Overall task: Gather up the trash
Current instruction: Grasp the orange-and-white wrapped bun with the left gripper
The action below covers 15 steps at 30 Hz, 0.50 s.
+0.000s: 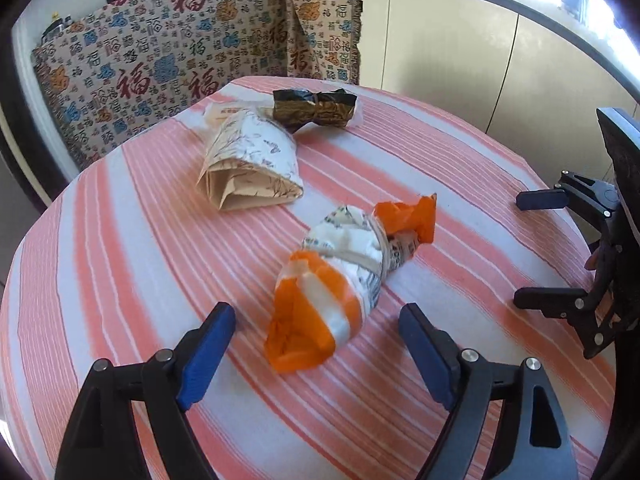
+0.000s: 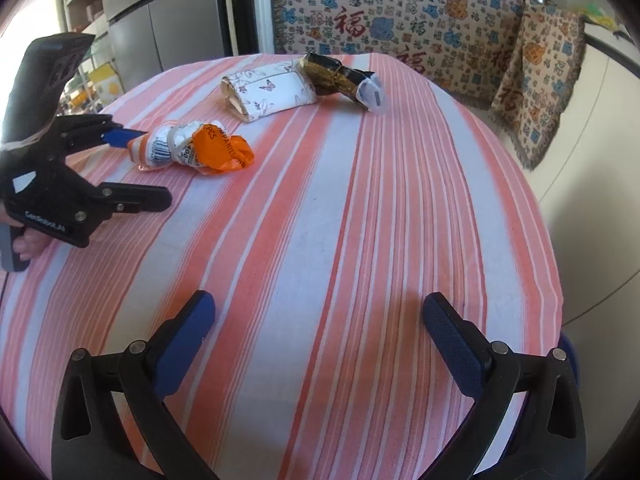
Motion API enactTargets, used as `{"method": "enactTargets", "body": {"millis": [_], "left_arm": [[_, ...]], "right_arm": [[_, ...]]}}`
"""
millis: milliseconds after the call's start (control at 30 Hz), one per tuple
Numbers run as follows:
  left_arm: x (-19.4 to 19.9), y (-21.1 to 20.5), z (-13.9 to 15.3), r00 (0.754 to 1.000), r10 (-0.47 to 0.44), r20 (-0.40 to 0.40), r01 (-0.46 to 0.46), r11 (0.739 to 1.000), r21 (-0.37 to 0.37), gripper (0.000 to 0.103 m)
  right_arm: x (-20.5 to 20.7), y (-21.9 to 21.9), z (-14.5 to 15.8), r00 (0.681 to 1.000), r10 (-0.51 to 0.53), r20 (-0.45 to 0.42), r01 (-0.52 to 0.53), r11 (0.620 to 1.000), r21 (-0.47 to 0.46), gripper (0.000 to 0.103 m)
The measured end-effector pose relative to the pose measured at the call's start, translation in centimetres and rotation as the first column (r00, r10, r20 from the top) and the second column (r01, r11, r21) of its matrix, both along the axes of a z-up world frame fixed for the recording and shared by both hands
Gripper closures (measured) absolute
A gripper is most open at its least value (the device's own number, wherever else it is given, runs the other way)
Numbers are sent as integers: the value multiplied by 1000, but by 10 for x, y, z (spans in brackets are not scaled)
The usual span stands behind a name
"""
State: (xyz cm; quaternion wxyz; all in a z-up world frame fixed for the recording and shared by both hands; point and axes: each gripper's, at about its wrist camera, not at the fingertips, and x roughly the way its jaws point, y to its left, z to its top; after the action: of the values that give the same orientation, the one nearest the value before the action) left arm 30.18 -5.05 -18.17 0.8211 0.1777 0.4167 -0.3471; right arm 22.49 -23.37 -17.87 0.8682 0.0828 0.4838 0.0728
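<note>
Left gripper (image 1: 316,344): jaws spread, straddling orange wrapper (image 1: 340,280) (pads not touching); lower centre
Right gripper (image 2: 316,344): released, over striped tablecloth (image 2: 360,200)

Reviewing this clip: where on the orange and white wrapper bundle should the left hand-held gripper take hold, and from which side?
Probably the banded white waist of the orange and white wrapper bundle, from above, pads across its narrow width. The left hand-held gripper hangs open near its flared orange end, which looks loose and crushable.
</note>
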Motion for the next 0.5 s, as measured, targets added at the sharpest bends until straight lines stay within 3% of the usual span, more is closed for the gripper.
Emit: {"method": "enactTargets", "body": {"millis": [233, 267, 300, 333, 400, 500], "left_arm": [[8, -21, 4, 994, -104, -24, 103, 994, -44, 19], [6, -23, 4, 994, -110, -19, 109, 993, -47, 22], [4, -23, 2, 994, -106, -19, 105, 993, -48, 41], [4, -23, 1, 995, -94, -24, 93, 995, -46, 53], [4, -15, 2, 999, -33, -30, 30, 997, -69, 60], [-1, 5, 8, 994, 95, -54, -101, 987, -125, 60]], "right_arm": [[-2, -1, 1, 1000, -6, 3, 6, 1000, -4, 1], [-3, -2, 2, 1000, -6, 3, 6, 1000, -4, 1], [-3, -2, 2, 1000, -6, 4, 6, 1000, -5, 1], [-3, -2, 2, 1000, -7, 4, 7, 1000, -5, 1], [-3, -3, 2, 1000, -5, 4, 5, 1000, -5, 1], [-4, -4, 2, 1000, -8, 6, 8, 1000, -6, 1]]}}
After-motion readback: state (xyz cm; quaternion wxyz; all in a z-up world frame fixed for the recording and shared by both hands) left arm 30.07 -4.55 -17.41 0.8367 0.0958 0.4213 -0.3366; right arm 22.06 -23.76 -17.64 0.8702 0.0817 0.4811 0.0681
